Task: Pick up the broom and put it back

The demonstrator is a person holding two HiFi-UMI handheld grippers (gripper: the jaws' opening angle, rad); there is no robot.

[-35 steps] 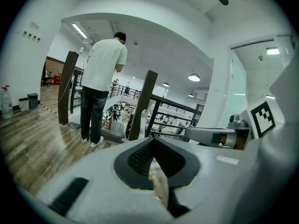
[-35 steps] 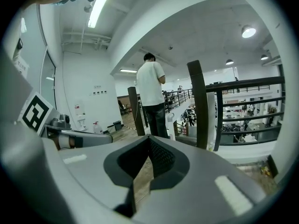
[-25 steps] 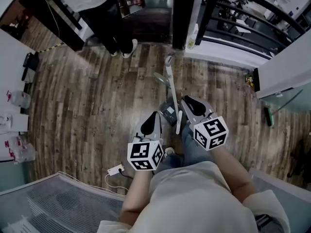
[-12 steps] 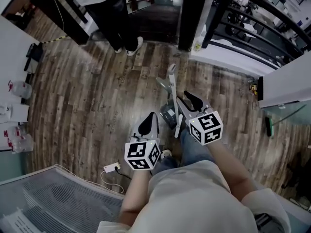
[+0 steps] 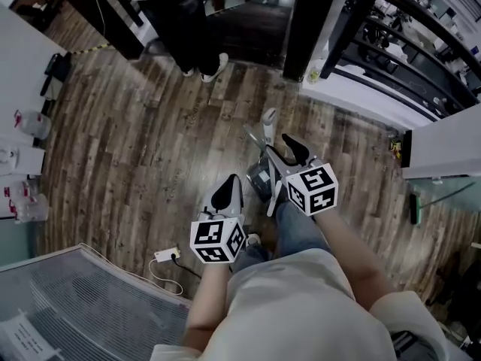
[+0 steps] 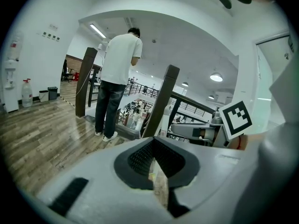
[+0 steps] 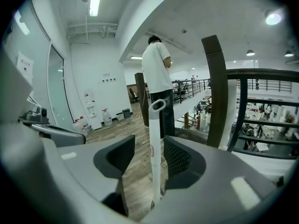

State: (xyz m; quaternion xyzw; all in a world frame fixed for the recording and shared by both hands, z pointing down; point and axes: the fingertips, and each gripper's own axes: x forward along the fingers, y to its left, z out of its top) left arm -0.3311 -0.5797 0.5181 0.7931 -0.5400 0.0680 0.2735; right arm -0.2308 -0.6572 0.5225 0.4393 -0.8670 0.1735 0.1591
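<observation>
The broom's white handle (image 7: 154, 143) stands upright with a loop at its top. It is between the jaws of my right gripper (image 7: 148, 155), which are opening; there is a gap on its left side and the right pad is close beside it. In the head view the broom handle (image 5: 268, 138) rises from a grey dustpan (image 5: 259, 177) on the wooden floor, just left of my right gripper (image 5: 282, 152). My left gripper (image 5: 228, 189) hovers lower left of the dustpan. In its own view the left gripper (image 6: 154, 160) has its jaws together, holding nothing.
A person (image 5: 188, 21) stands ahead near a dark pillar (image 5: 304, 28) and a black railing (image 5: 391, 43). A power strip with cable (image 5: 167, 256) lies on the floor by a mesh surface (image 5: 75, 307). Water jugs (image 5: 34, 124) are at left.
My right gripper's jaws have spread apart around the broom handle. Both grippers have moved forward and a little lower, the right one more than the left.
</observation>
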